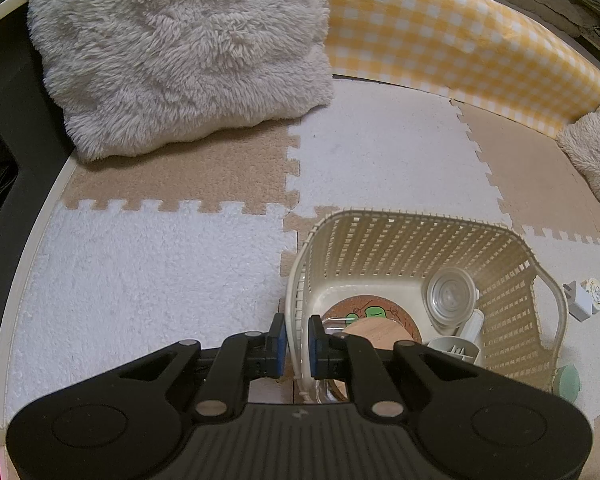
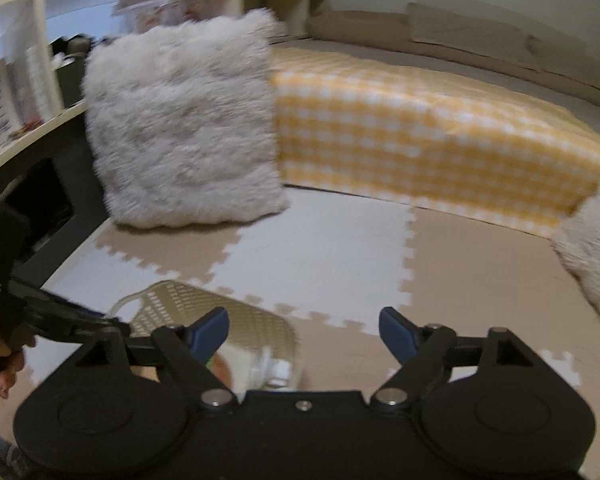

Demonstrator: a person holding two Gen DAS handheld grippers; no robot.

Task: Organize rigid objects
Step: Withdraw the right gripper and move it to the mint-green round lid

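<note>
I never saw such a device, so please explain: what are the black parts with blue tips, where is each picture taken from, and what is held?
Each picture comes from a camera on a hand-held gripper, looking along its two fingers. In the left view, the left gripper is shut on the rim of a cream basket standing on puzzle floor mats. Inside lie a frog coaster and a clear lid. In the right view, the right gripper is open and holds nothing; the picture is blurred.

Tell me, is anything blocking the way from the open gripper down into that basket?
Nothing visible does. The right gripper hangs open and empty above the basket, whose top is uncovered. The left gripper only pinches the basket's near rim, off to one side.
</note>
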